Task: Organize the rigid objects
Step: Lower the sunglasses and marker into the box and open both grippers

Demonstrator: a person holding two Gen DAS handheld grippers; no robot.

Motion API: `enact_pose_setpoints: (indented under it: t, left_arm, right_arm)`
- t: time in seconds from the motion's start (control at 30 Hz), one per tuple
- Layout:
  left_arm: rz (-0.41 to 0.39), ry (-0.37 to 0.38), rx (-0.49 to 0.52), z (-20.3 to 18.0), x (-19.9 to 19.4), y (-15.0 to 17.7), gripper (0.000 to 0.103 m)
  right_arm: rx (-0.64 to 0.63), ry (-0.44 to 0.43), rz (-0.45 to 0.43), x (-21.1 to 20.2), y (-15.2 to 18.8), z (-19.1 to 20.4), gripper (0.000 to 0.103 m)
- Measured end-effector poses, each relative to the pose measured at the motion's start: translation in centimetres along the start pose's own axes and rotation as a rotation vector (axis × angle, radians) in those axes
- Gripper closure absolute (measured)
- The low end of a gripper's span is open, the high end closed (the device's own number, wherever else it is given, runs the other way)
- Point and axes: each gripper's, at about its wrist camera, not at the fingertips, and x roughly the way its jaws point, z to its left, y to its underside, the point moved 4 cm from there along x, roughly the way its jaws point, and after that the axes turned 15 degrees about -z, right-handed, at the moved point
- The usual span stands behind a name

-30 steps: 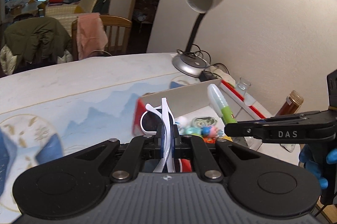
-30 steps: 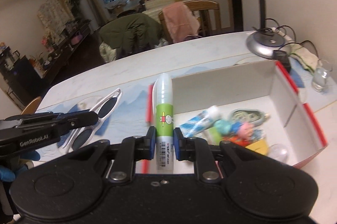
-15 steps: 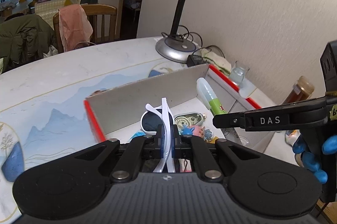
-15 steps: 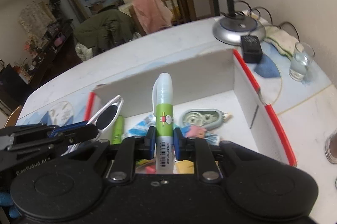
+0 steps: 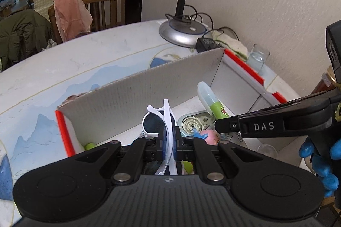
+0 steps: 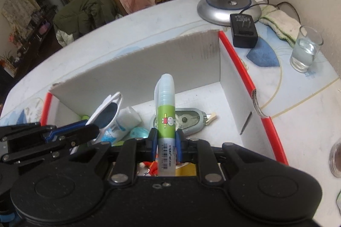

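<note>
Left wrist view: left gripper [image 5: 168,141] clamped on white sunglasses [image 5: 158,122], right gripper [image 6: 166,142] gripping glue stick [image 6: 165,107], both above cardboard box [image 6: 136,75]; several items already inside, release pending.

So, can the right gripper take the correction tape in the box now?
Probably not: the right gripper is shut on the glue bottle, which stands before the correction tape. It must release first.

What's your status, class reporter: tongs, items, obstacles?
Left tongs shut on white sunglasses. Right tongs shut on glue pen. Both over cardboard box; correction tape below.
</note>
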Motion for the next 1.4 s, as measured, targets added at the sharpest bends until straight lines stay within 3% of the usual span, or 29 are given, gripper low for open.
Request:
enact_pose_setpoints:
  t: [0.7, 1.07, 1.4]
  left_arm:
    - [0.149, -0.009, -0.041, 0.7, 2.6, 1.2, 0.097]
    - [0.149, -0.005, -0.071, 0.7, 1.0, 1.7, 0.094]
    - [0.084, 0.052, -0.086, 0.6, -2.6, 1.5, 0.090]
  right_arm:
    - [-0.044, -0.005, 0.075, 1.2, 0.9, 0.0, 0.084]
    - [-0.070, -0.052, 0.054, -0.6, 1.2, 0.7, 0.064]
    - [-0.095, -0.077, -0.047, -4.9, 0.8, 2.5, 0.046]
